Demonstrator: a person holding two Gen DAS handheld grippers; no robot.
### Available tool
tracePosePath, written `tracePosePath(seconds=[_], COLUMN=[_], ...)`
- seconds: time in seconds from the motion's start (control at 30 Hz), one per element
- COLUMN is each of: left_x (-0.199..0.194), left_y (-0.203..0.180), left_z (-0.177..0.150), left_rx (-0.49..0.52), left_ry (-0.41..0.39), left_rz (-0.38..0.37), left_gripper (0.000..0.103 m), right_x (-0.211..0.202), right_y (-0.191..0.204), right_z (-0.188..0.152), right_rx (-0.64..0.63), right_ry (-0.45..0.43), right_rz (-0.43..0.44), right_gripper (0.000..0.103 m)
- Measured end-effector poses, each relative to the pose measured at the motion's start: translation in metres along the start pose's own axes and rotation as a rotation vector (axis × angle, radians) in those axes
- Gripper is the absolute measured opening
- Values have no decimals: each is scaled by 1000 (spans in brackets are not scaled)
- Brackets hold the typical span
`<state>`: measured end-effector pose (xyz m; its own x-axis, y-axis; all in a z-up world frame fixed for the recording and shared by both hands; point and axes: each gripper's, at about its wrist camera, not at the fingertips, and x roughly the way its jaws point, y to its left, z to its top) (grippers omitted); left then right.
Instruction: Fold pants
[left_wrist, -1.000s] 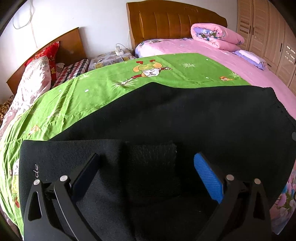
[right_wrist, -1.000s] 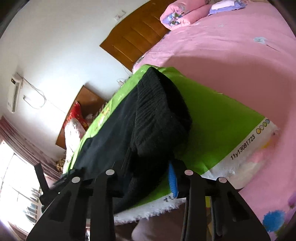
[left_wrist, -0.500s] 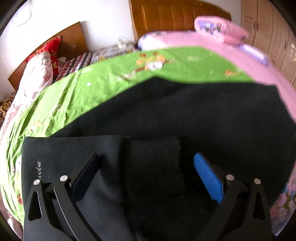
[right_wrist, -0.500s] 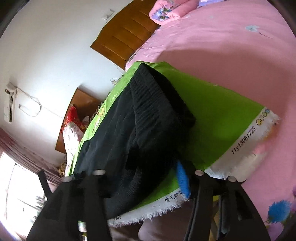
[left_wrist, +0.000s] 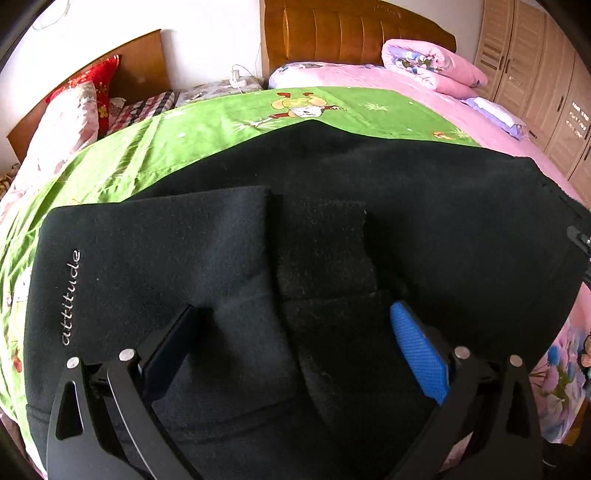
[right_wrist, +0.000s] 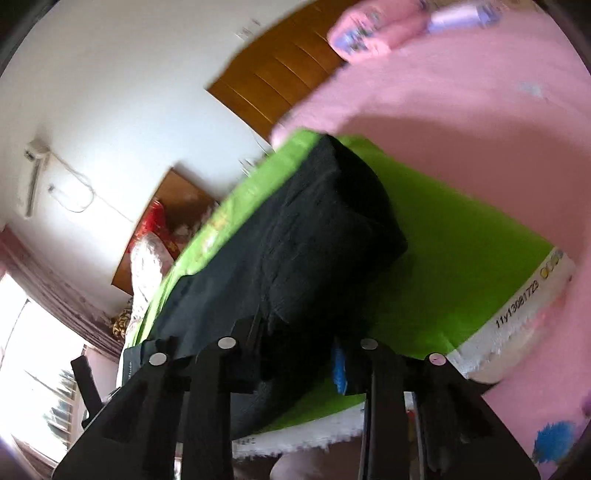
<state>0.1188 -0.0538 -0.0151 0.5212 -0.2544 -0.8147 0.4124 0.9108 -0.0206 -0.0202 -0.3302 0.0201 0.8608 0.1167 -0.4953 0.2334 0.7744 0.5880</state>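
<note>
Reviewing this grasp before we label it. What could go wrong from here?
1. The left gripper stands open around a bunched ridge of the black pants; closing may pinch too many layers or too few.
2. The pants reach the near edge of the green sheet, so pulling could drag them off the bed.

— What sort of place is this?

— A home bedroom. A bed with a pink sheet (left_wrist: 413, 83) stands against a wooden headboard (left_wrist: 343, 33), with a rolled pink quilt (left_wrist: 432, 66) on it.

— Anything else?

— A second wooden headboard (left_wrist: 136, 59) with a red pillow (left_wrist: 99, 79), wooden wardrobe doors (left_wrist: 539, 70), a charger plugged in at the wall (left_wrist: 236, 75), and a curtained window (right_wrist: 33, 332).
</note>
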Motion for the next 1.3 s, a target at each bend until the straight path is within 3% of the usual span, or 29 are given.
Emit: tracePosePath(seconds=[0.13, 0.17, 0.27, 0.33, 0.43, 0.5, 0.63, 0.73, 0.8, 0.93, 0.97, 1.0, 1.03, 1.07, 1.13, 1.17, 1.2, 1.3], left_x=[-6, -14, -56, -84, -104, -113, -112, -110, -109, -101, -102, -101, -102, -101, -100, -104, -108, -125], left_y=[5, 13, 51, 87, 130, 161, 205, 217, 219, 211, 205, 200, 196, 190, 186, 185, 183, 171], left_z=[0, 0, -3, -9, -22, -39, -70, -80, -85, -77, -77, -75, -74, -70, -65, -61, -59, -49], left_rx=[-11, -34, -143, -229, -320, -401, -538, -556, -566, -587, -584, -576, -565, -544, -535, -537, -536, -483], left_ry=[-37, -56, -173, -236, -262, -268, -240, -222, -226, -228, -220, -214, -210, -193, -180, -183, -195, -203], left_rz=[-43, -73, -149, -103, -41, -15, -64, -105, -184, -353, -375, -375, -363, -344, -325, -341, -351, -329], left_gripper=[99, 90, 89, 90, 91, 91, 91, 91, 91, 92, 95, 98, 101, 101, 101, 101, 101, 101], right_x=[-7, -8, 0, 9, 37, 65, 116, 115, 112, 104, 98, 91, 85, 76, 68, 64, 61, 57], right_y=[60, 91, 169, 220, 290, 327, 343, 335, 331, 332, 333, 333, 332, 331, 333, 332, 329, 319], right_z=[7, 8, -4, -24, -78, -132, -231, -271, -273, -262, -256, -253, -251, -254, -262, -260, -251, -212], right_rx=[-157, -244, -453, -610, -879, -1070, -1378, -1584, -1609, -1572, -1549, -1531, -1525, -1542, -1570, -1554, -1512, -1330], right_ry=[-90, -110, -102, -81, -26, 48, 199, 26, 4, 59, 77, 91, 100, 112, 130, 130, 134, 80], right_rz=[70, 90, 186, 229, 251, 226, 134, 49, 51, 103, 153, 210, 269, 333, 360, 373, 380, 354], right_gripper=[27, 27, 27, 27, 27, 27, 27, 35, 36, 36, 49, 78, 92, 95, 90, 78, 75, 75])
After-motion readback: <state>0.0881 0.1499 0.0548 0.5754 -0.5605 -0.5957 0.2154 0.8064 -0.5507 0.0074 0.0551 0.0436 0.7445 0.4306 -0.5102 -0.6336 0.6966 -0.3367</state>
